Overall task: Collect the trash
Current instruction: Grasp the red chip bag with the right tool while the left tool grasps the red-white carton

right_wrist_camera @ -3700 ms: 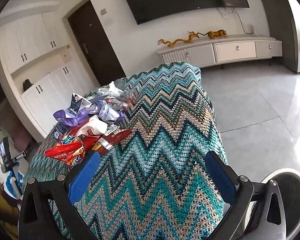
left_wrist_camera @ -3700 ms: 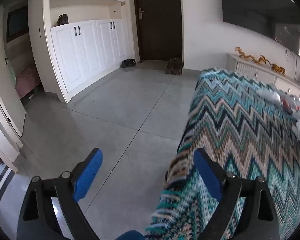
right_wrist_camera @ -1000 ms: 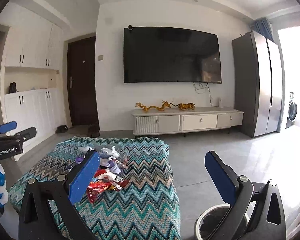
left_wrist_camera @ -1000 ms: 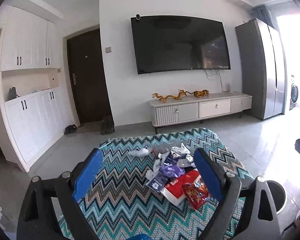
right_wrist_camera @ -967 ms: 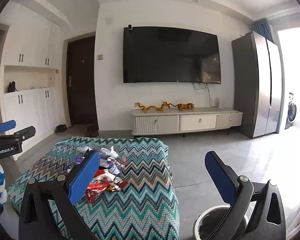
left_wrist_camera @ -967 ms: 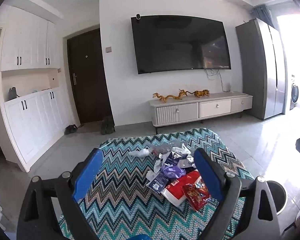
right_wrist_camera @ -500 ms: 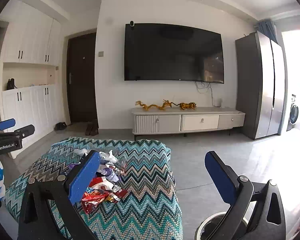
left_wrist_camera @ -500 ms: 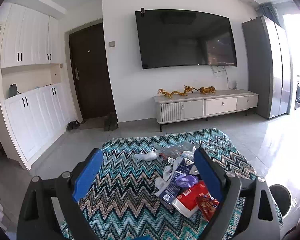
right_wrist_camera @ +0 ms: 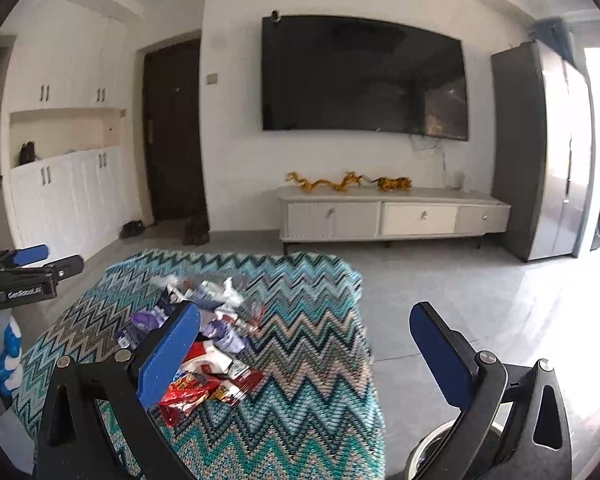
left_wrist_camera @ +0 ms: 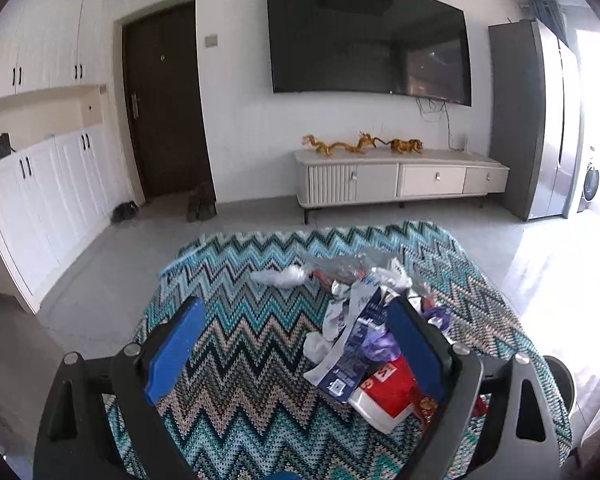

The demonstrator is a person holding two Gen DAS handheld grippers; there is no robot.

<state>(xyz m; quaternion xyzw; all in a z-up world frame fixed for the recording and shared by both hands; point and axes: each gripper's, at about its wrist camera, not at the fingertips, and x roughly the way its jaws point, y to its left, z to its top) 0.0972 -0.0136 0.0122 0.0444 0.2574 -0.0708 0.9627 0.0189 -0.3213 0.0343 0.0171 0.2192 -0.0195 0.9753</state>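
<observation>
Left wrist view: left claw [left_wrist_camera: 296, 344] is spread wide, gripping nothing, hovering over the zigzag-blanket bench [left_wrist_camera: 236, 320]; the trash pile [left_wrist_camera: 364, 328] sits by its right finger.

Right wrist view: right claw [right_wrist_camera: 304, 356] is wide too, empty; trash looks maybe partly behind its left finger [right_wrist_camera: 168, 356].

Knitted zigzag cloth [left_wrist_camera: 260, 360], rough, matt. Wrappers [left_wrist_camera: 380, 384] glossy foil, crinkled plastic. Floor tiles [right_wrist_camera: 480, 300] smooth, shiny. TV screen [left_wrist_camera: 364, 36] glossy.
</observation>
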